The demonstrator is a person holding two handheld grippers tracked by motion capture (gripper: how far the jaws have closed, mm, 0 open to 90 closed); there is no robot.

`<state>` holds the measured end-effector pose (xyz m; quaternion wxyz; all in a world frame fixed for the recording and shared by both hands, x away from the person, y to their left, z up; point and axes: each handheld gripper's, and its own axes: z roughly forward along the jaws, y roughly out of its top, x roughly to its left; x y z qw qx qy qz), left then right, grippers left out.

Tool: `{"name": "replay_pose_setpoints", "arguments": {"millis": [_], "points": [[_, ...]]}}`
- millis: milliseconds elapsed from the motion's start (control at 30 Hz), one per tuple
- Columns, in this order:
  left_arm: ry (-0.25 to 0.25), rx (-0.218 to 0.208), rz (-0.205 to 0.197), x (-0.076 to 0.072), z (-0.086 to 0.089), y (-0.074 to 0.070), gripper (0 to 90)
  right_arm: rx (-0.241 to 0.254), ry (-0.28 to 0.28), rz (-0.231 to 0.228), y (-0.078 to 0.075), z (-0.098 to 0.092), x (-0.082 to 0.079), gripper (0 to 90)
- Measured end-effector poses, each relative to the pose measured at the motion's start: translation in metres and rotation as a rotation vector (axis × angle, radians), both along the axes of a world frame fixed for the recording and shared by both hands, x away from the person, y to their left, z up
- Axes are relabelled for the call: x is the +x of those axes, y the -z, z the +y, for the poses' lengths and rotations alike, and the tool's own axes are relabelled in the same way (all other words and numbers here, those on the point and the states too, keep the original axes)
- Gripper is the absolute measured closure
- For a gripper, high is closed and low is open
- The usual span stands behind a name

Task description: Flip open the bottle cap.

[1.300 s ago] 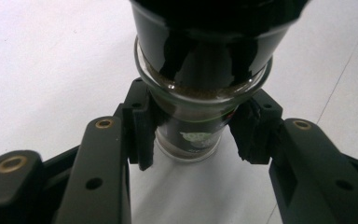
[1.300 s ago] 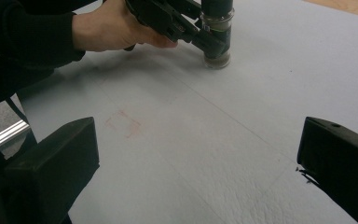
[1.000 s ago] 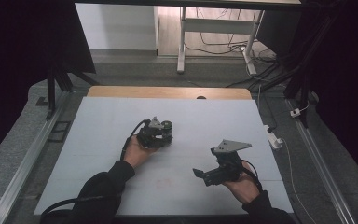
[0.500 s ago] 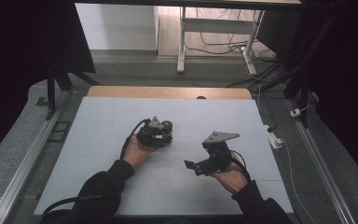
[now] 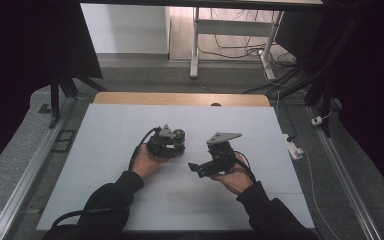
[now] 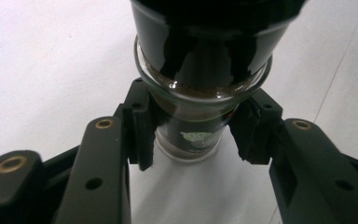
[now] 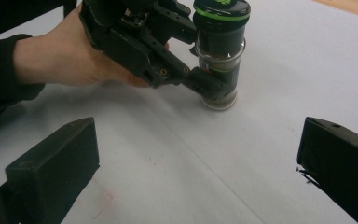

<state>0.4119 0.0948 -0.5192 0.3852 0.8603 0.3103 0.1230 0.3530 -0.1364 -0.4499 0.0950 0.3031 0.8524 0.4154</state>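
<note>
In the left gripper view the jar's (image 6: 200, 93) lid ran off the top edge, and its label (image 6: 196, 138) was too small to read. The right gripper's (image 7: 196, 163) jaws were cropped at the bottom edge and right edge.

1 jar (image 7: 220, 56), 2 grippers (image 5: 172, 141) (image 5: 200, 167), 1 table (image 5: 130, 125).

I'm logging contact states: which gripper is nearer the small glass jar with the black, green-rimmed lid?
Left. The left gripper has its jaws closed on the small glass jar; the right gripper sits apart, jaws open, pointing toward it.
</note>
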Motion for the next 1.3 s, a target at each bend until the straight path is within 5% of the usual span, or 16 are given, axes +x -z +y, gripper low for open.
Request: {"name": "replay_pose_setpoints", "arguments": {"millis": [767, 1000, 1300], "points": [[0.0, -0.006, -0.001, 0.0, 0.001, 0.001, 53.7, -0.078, -0.005, -0.015, 0.018, 0.035, 0.03, 3.6], [-0.002, -0.006, -0.003, 0.0, 0.001, 0.001, 53.7, -0.054, -0.022, -0.04, 0.013, 0.033, 0.034, 32.0], [-0.003, -0.008, -0.005, -0.001, 0.001, 0.001, 53.7, -0.023, -0.073, -0.009, 0.009, 0.036, 0.043, 71.8]]}}
